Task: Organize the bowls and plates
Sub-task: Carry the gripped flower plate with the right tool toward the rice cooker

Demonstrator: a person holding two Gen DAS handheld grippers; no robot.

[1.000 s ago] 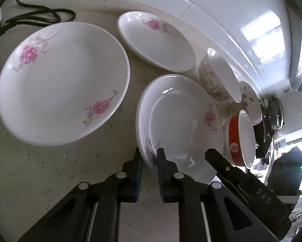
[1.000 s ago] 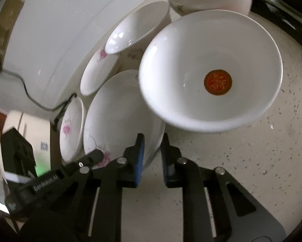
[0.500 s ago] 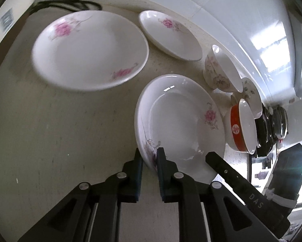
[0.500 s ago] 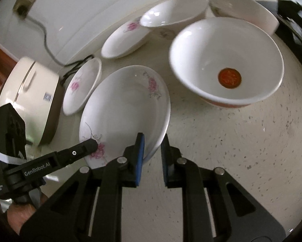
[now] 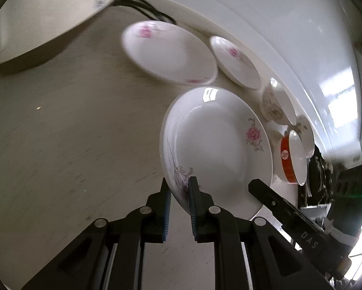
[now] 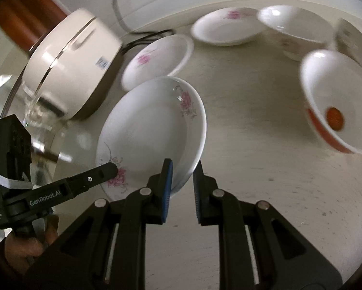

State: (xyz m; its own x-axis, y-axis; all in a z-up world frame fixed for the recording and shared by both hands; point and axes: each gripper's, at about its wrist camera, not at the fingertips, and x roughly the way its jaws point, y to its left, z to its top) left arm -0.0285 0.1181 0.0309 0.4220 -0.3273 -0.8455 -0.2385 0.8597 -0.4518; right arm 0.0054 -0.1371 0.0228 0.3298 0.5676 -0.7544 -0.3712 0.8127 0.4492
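Note:
A deep white plate with pink flowers (image 5: pixel 219 145) is held up above the counter by both grippers. My left gripper (image 5: pixel 179 194) is shut on its near rim. My right gripper (image 6: pixel 182 178) is shut on the opposite rim (image 6: pixel 188 169); the same plate fills the middle of the right wrist view (image 6: pixel 151 133). On the counter lie a large flowered plate (image 5: pixel 166 50), a smaller flowered plate (image 5: pixel 234 60), a patterned bowl (image 5: pixel 277 104) and a red-and-white bowl (image 5: pixel 292 157).
A cream rice cooker (image 6: pixel 69 62) with a black cord (image 6: pixel 147 36) stands at the left. Another white bowl (image 6: pixel 294 21) sits by the white back wall (image 5: pixel 277 24). The speckled counter (image 6: pixel 265 193) stretches to the right.
The held plate has been lifted and carried left, away from the bowls and toward the rice cooker. Both grippers stayed shut on its rim.

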